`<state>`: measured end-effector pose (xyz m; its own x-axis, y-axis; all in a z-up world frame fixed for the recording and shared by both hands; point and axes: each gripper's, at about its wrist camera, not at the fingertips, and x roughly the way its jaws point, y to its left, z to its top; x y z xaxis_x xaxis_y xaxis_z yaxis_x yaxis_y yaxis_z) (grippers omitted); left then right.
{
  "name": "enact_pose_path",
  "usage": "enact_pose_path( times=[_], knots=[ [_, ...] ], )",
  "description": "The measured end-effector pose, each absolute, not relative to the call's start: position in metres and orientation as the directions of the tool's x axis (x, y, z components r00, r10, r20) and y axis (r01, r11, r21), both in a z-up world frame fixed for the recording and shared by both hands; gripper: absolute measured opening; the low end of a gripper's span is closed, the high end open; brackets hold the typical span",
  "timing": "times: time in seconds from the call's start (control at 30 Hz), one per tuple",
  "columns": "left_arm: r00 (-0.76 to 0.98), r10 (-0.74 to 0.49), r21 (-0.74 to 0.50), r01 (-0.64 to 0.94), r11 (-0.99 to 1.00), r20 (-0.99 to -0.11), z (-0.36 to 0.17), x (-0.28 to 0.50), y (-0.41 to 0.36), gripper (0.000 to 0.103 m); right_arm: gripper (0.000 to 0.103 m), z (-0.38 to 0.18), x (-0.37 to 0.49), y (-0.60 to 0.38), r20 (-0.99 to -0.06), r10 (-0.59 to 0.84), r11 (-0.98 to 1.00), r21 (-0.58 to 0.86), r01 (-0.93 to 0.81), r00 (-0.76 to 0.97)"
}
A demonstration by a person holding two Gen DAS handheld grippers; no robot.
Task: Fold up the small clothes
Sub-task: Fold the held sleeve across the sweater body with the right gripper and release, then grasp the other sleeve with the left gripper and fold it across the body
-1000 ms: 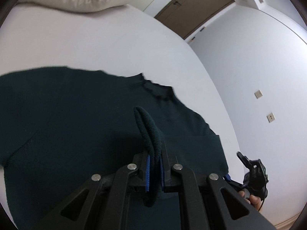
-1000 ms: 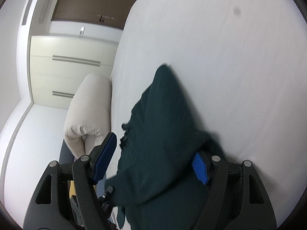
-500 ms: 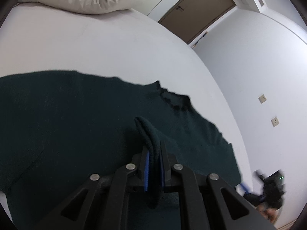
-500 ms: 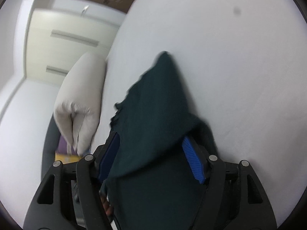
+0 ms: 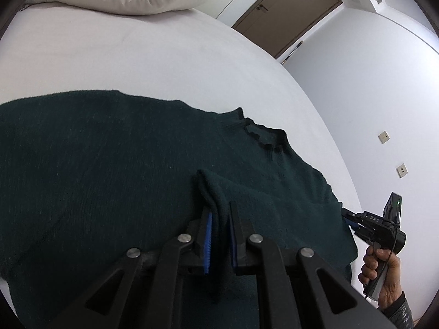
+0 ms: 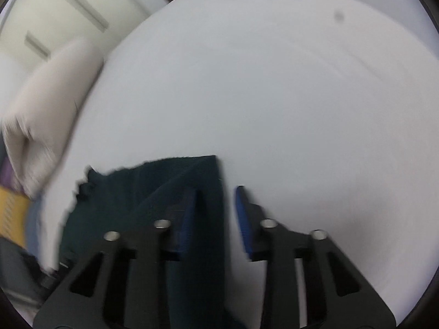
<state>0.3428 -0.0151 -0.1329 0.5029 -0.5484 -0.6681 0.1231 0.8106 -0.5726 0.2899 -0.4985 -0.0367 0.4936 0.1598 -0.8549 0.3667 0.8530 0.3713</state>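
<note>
Knitwear, soft and limp: the dark green sweater point(image 5: 115, 164) will sag. Left gripper point(image 5: 219, 235) jaws clench a fold; right gripper point(image 6: 216, 216) jaws, just closing, straddle its edge without visibly pinching.

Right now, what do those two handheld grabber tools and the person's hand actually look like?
Each is black plastic: the left gripper and right gripper have angular linkage arms with silver rivets and blue ribbed pads on the fingers. Seen from the left, the right tool has a pistol-style handle, a small green light and a thin cable. The hand shows a dark knit cuff.
</note>
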Motion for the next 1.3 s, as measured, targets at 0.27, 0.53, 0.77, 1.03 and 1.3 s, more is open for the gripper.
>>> enact_pose_path(
  times=[0.27, 0.53, 0.77, 1.03, 1.3],
  knots=[
    [0.575, -0.522, -0.544, 0.152, 0.825, -0.630, -0.115, 0.347, -0.007, 0.009, 0.005, -0.037, 0.285, -0.501, -0.831, 0.097, 0.864, 0.344, 0.369, 0.548],
    [0.554, -0.503, -0.531, 0.125, 0.838, -0.664, -0.143, 0.350, -0.003, 0.009, 0.006, -0.058, 0.287, -0.499, -0.830, 0.080, 0.864, 0.334, 0.376, 0.552],
    [0.618, -0.544, -0.551, 0.207, 0.809, -0.567, -0.103, 0.320, -0.010, 0.018, 0.012, -0.009, 0.247, -0.497, -0.741, 0.100, 0.835, 0.426, 0.349, 0.664],
    [0.527, -0.515, -0.470, 0.230, 0.852, -0.676, -0.137, 0.323, -0.037, 0.017, 0.013, -0.045, 0.227, -0.461, -0.791, 0.210, 0.847, 0.441, 0.297, 0.574],
    [0.597, -0.537, -0.586, 0.134, 0.799, -0.596, -0.102, 0.286, 0.031, 0.072, 0.035, 0.005, 0.171, -0.476, -0.649, 0.154, 0.807, 0.518, 0.284, 0.745]
  ],
)
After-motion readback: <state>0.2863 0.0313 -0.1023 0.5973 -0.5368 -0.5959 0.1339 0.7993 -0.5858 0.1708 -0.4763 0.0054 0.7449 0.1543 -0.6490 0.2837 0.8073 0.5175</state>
